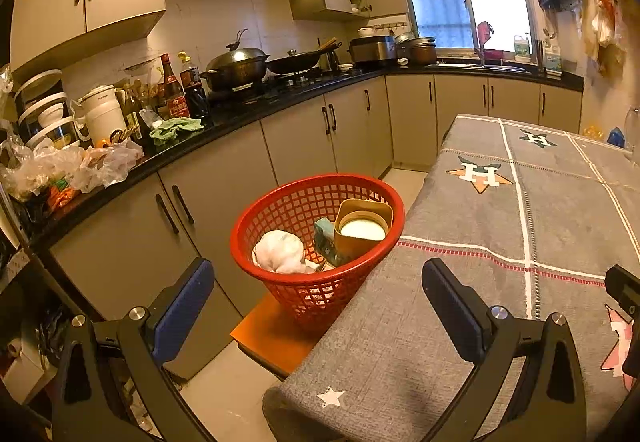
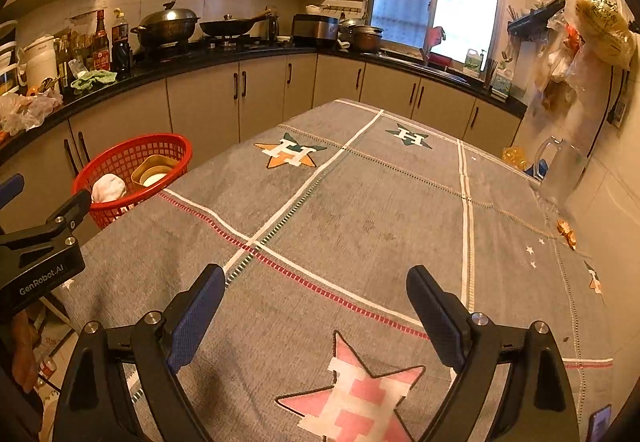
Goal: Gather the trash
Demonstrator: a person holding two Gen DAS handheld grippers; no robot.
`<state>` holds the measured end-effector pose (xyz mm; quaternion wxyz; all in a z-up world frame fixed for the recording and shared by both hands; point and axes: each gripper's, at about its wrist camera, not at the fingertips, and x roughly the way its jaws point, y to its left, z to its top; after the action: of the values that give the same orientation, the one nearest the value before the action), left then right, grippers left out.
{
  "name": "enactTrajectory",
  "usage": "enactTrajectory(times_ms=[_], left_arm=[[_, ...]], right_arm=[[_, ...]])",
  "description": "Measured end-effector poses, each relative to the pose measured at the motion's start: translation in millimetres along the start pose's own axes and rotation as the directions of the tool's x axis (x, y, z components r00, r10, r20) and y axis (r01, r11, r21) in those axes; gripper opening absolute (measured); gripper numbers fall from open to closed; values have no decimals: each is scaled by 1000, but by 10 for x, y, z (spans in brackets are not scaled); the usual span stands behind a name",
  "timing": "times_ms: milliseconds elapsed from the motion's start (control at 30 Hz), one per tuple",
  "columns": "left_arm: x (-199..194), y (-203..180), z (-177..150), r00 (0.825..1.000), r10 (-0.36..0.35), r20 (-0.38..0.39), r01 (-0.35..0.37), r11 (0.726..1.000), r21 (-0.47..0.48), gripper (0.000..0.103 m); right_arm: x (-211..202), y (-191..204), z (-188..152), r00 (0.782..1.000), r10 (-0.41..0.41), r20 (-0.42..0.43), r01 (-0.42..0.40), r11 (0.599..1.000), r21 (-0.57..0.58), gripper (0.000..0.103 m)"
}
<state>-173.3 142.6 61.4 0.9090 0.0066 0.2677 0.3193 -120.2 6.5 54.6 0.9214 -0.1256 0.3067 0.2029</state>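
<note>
A red mesh basket (image 1: 280, 202) stands on an orange stool beside the table's left edge. It holds a crumpled white wad (image 1: 278, 252), a tan paper cup (image 1: 362, 228) lying tilted, and a teal packet (image 1: 324, 238). The basket also shows in the right wrist view (image 2: 168, 148). My left gripper (image 1: 318, 308) is open and empty, just in front of the basket. My right gripper (image 2: 316, 306) is open and empty, low over the grey star-patterned tablecloth (image 2: 360, 210). Small orange scraps (image 2: 566, 232) lie at the table's far right edge.
A black kitchen counter (image 1: 240, 114) with bottles, pots and plastic bags runs along the left and back. A clear pitcher (image 2: 562, 172) stands at the table's right side by the wall. Bags hang on the right wall (image 2: 592, 26). The left gripper's body (image 2: 40, 254) shows at the left.
</note>
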Motion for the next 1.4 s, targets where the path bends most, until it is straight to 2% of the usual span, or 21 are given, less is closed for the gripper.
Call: enactTrajectory(times_ms=[1400], left_arm=[[96, -24, -69, 1000, -14, -20, 15, 1000, 14, 103]], right_arm=[[119, -38, -49, 999, 4, -37, -3, 1000, 24, 95]])
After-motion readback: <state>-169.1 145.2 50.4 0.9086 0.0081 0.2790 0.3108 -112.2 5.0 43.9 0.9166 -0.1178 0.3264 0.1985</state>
